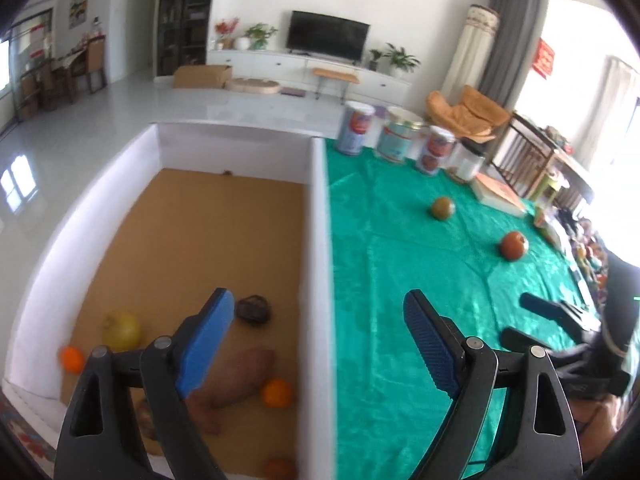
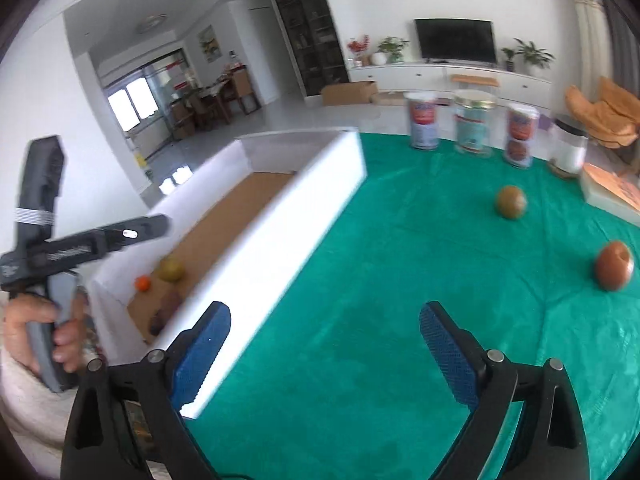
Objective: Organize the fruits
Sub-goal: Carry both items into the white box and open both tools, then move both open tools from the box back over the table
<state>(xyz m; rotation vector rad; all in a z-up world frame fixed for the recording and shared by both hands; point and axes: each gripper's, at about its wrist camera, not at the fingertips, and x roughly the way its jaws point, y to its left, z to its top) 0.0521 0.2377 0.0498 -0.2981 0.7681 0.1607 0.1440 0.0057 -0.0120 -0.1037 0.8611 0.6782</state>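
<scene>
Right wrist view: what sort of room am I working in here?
Most likely a home living room: a television on a low white cabinet, potted plants beside it, and a dining table with chairs further back.

The white box smears with blur; inside it, one orange fruit is cut off at the frame's bottom edge.

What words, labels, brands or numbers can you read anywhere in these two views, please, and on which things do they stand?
None can be read outright.
Red-and-blue tin: printed label, too blurred to read.
Pale blue tin: label lettering, too blurred.
Third tin: red label, too blurred.
Red hanging at the window: marks too small to read.
Left tool body, seen from the right wrist view: white print, too small and blurred.
Flat box: print, if any, unreadable.
</scene>
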